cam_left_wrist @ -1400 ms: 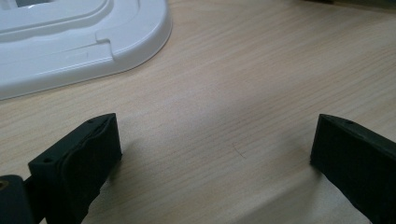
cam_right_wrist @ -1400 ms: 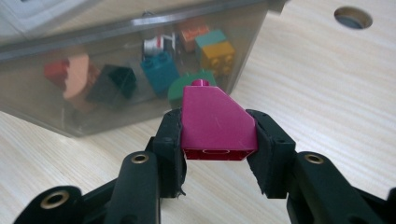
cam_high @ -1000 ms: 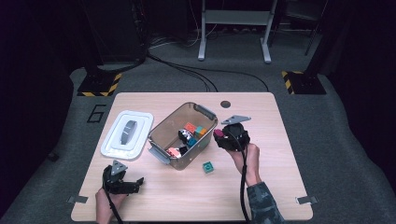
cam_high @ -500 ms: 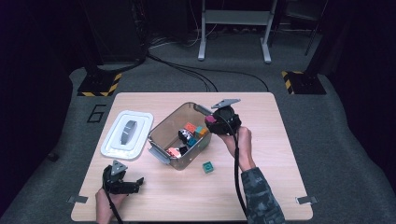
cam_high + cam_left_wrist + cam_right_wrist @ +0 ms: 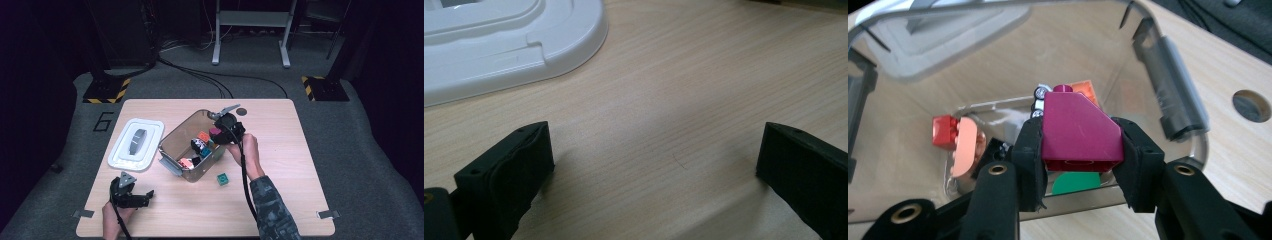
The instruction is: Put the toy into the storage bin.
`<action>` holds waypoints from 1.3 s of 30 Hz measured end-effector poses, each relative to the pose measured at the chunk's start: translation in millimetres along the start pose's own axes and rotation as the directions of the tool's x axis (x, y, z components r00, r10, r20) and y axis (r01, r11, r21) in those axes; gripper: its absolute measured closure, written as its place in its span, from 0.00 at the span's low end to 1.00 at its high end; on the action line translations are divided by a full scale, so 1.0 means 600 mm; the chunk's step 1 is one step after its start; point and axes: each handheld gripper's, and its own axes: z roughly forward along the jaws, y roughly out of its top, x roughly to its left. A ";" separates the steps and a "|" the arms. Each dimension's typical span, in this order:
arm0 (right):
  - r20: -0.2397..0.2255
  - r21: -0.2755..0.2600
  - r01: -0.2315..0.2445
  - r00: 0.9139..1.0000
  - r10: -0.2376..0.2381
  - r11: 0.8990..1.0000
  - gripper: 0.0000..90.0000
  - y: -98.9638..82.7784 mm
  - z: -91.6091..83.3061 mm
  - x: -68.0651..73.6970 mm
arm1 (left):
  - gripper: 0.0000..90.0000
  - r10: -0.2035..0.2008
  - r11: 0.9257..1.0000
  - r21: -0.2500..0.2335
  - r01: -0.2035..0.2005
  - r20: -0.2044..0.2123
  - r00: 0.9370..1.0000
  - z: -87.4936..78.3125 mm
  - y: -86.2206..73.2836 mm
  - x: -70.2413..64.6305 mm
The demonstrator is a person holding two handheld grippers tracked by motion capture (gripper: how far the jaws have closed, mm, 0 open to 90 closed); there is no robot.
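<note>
Carried from beside the bin's near right wall, the right gripper now hangs over the clear plastic bin at mid-desk, jaws clamped on a magenta sloped brick. Step in hand: dropping the brick among the bricks already inside. The next move likely calls for lowering and spreading the jaws. The left gripper rests open near the desk's front left corner, beside the white lid; a teal brick waits outside.
</note>
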 end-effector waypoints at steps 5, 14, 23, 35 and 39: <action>-0.019 0.021 0.002 1.000 -0.001 1.000 0.65 -0.006 0.008 0.002 | 0.02 0.000 1.000 0.001 0.000 0.000 1.000 0.000 0.000 0.000; -0.034 0.048 0.020 0.999 -0.019 0.999 0.65 -0.013 0.012 0.007 | 0.02 0.000 1.000 -0.003 0.000 0.000 1.000 0.000 0.000 0.000; -0.027 0.046 0.034 0.999 -0.033 0.998 0.52 -0.016 0.005 0.012 | 0.02 0.000 1.000 0.001 0.000 0.000 1.000 0.000 0.000 0.000; -0.011 -0.031 0.007 1.000 -0.007 0.999 0.19 -0.050 -0.039 0.020 | 0.02 0.002 1.000 -0.002 -0.002 -0.001 1.000 0.000 0.000 0.000; -0.014 -0.045 -0.014 1.000 0.013 0.999 0.16 -0.072 -0.046 0.022 | 0.02 -0.003 1.000 -0.003 0.003 0.002 1.000 0.000 0.000 0.000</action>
